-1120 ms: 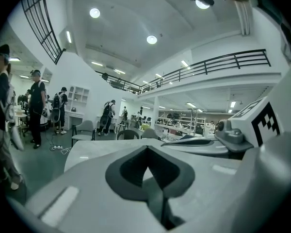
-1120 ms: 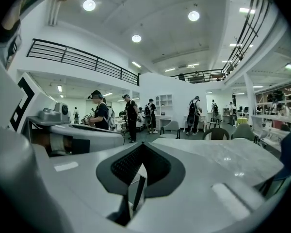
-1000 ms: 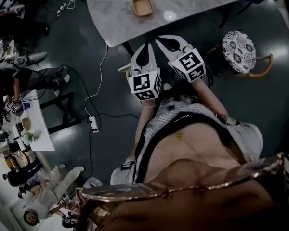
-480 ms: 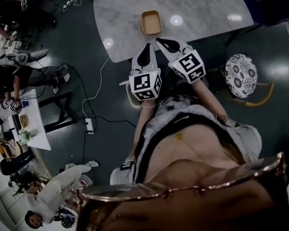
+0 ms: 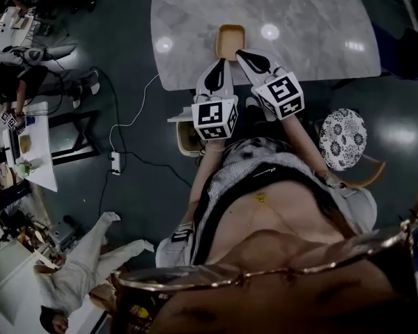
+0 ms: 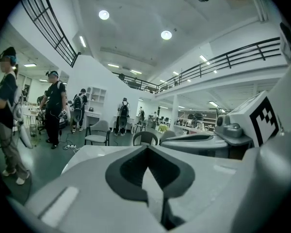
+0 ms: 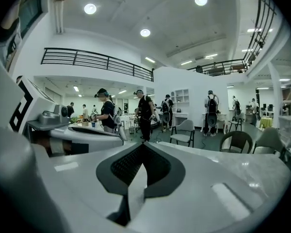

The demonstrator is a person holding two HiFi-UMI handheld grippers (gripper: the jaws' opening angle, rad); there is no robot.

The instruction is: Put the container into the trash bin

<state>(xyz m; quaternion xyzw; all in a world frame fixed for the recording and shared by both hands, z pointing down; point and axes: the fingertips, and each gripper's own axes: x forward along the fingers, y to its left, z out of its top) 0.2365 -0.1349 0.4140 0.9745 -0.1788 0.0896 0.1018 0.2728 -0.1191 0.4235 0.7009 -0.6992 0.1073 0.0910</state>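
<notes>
Container [image 5: 230, 42] is sitting near the front edge of the marble tabletop [image 5: 299, 33], just ahead of the left tool [image 5: 220, 64] and right tool [image 5: 241, 53], both standing closed and empty. It is looking light, thin-walled and crushable; one rim wall is offering the best pinch. Only the head view is showing it; both gripper views are showing jaws together.

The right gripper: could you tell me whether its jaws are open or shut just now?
Shut. In the right gripper view the right gripper has its jaw tips meeting, with nothing between them; the container sits on the table.
</notes>
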